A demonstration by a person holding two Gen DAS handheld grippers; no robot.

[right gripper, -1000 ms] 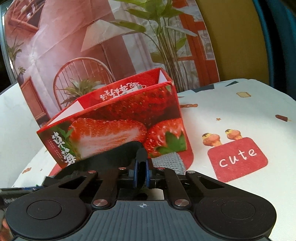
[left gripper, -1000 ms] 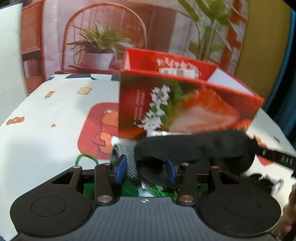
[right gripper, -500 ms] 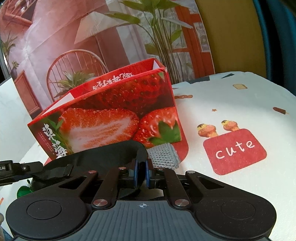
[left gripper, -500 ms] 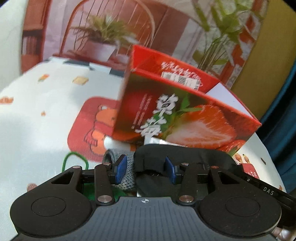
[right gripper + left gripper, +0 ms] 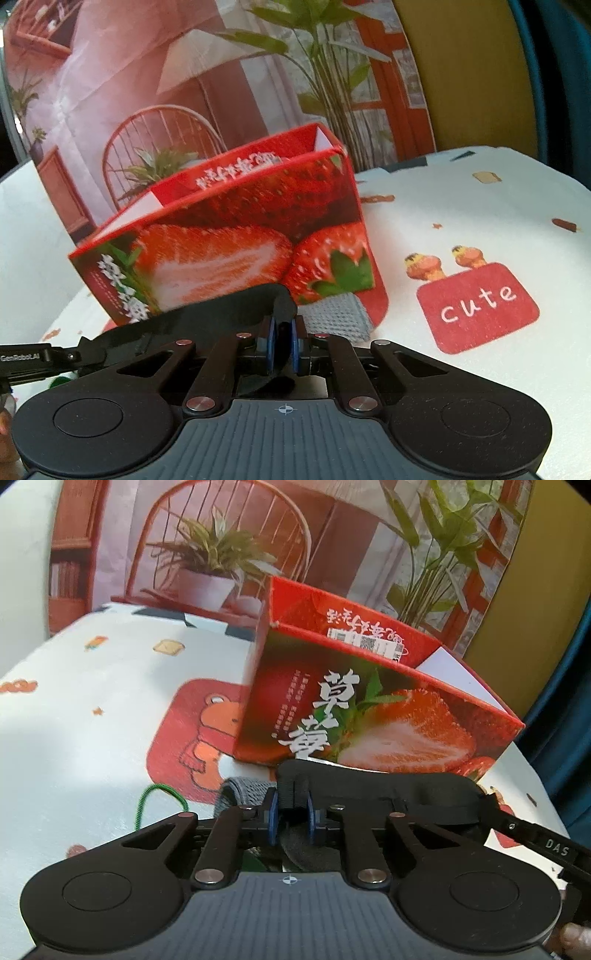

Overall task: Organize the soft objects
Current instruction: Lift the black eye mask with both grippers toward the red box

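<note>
Now a black eye mask (image 5: 373, 794) is held stretched between both grippers, low in each frame and just in front of a red strawberry box (image 5: 369, 716). In the left wrist view, the left gripper (image 5: 290, 821) is seen with its jaws having just closed onto one end of the mask, the fabric being pinched between the blue pads (image 5: 272, 821). In the right wrist view, the right gripper (image 5: 282, 345) is clamped on the other end of the mask (image 5: 221, 310), a fold of black cloth being squeezed between its pads (image 5: 271, 345). A grey knitted cloth (image 5: 338, 319) is seen lying on the table under the mask, touching the foot of the box (image 5: 236, 236). A green cord (image 5: 155, 801) is looped on the white printed tablecloth (image 5: 92, 709) at the lower left of the left view. The box stands open at the top, near the frame centre.
</note>
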